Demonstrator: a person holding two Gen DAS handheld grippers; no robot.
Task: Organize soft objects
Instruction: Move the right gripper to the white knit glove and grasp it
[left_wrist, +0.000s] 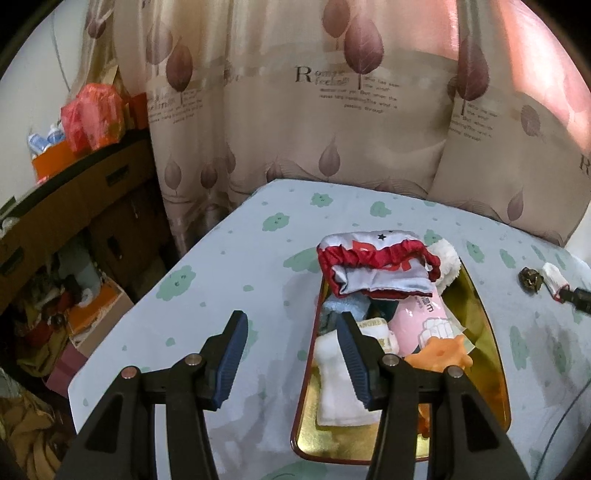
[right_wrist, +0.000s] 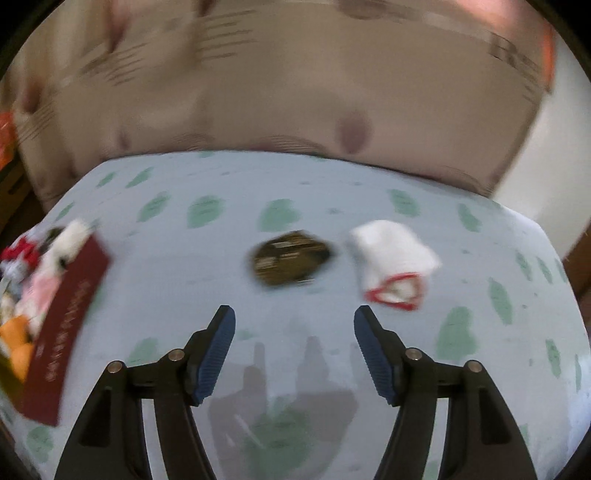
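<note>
At upper centre of my left wrist view, the beige leaf-print curtain (left_wrist: 295, 110) carries a large "R" heading small lines I cannot read. Lower, a pink packet (left_wrist: 424, 317) shows letters ending "am". In my right wrist view, pale lettering on the dark red box (right_wrist: 66, 332) is blurred.

Beige curtain (left_wrist: 295, 110) with mauve leaf print and printed text hangs straight ahead, past the far edge of the table's pale blue cloth (left_wrist: 229, 266) with green blobs. Far left: stacked cardboard boxes (left_wrist: 74, 206), clutter on the floor below. Pink light upper right
</note>
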